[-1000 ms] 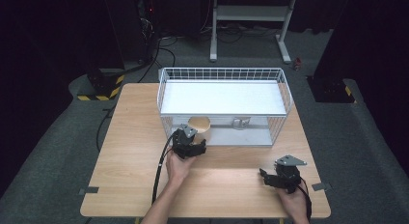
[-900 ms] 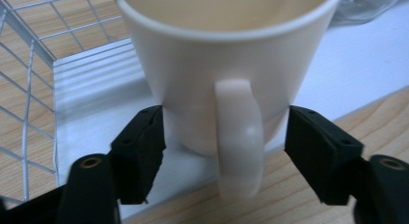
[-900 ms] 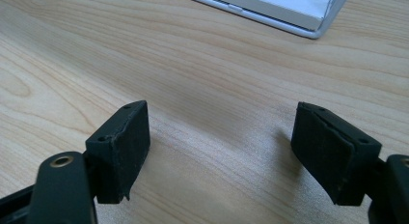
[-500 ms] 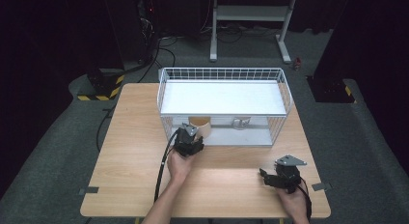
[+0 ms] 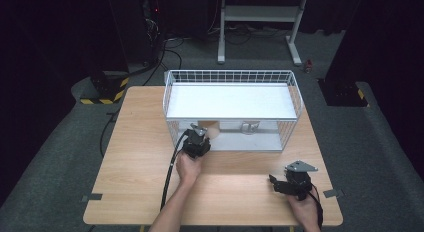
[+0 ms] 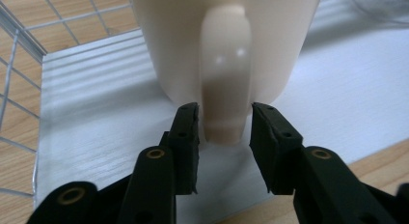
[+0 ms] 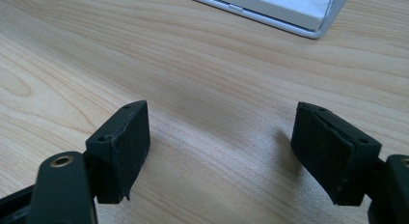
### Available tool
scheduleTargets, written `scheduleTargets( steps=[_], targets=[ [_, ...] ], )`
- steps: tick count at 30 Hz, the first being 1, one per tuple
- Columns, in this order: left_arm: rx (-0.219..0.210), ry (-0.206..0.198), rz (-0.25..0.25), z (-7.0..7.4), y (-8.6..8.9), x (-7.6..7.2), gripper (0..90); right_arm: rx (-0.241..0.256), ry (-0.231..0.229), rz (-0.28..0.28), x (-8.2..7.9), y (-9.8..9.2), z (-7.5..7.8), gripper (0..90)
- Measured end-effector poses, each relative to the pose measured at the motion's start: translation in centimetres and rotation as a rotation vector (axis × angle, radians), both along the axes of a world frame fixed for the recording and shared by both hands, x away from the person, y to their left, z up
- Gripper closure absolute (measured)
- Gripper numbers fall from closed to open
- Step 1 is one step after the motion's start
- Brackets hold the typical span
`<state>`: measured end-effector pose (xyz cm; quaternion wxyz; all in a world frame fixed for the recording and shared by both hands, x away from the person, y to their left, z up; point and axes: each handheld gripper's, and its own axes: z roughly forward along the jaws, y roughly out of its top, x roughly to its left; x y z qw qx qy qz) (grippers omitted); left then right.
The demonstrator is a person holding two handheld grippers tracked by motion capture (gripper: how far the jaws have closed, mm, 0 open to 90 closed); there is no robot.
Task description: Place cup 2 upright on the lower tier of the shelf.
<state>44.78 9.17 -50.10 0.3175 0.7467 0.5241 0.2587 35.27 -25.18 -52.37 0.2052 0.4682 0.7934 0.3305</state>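
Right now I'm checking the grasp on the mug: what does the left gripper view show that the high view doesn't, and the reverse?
Left gripper view: the cream ceramic mug's handle between the left gripper's open jaws, with slight gaps either side.

High view: the white wire basket's whole rim, the wooden table and the right gripper resting apart.

Both: the mug on the basket's lower white shelf.

The wooden worktop (image 5: 135, 157) holds a white wire basket (image 5: 232, 77) at its far side.
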Motion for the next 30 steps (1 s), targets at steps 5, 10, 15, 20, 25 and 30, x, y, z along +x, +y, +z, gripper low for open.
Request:
scheduleTargets(
  steps=[5, 10, 15, 20, 25, 30],
  targets=[
    [0.008, 0.010, 0.008, -0.2, 0.0, 0.4, 68.6, 0.000, 0.000, 0.001, 0.0, 0.0, 0.0, 21.9],
    [0.021, 0.023, 0.008, 0.0, -0.4, 1.1, 70.4, 0.000, 0.000, 0.000, 0.0, 0.0, 0.0, 21.9],
    [0.016, 0.016, 0.009, -0.2, -0.4, 1.5, 73.0, 0.001, 0.000, -0.001, 0.0, 0.0, 0.0, 21.9],
    [-0.008, 0.019, 0.000, -0.2, -0.2, 1.4, 67.0, 0.000, 0.000, 0.000, 0.0, 0.0, 0.0, 21.9],
    [-0.019, 0.002, -0.029, 0.4, 0.1, 0.9, 49.1, 0.000, 0.000, 0.000, 0.0, 0.0, 0.0, 21.9],
    [-0.019, -0.010, -0.032, 1.0, 0.3, 0.5, 41.5, -0.001, -0.001, 0.001, 0.0, 0.0, 0.0, 21.9]
  ],
)
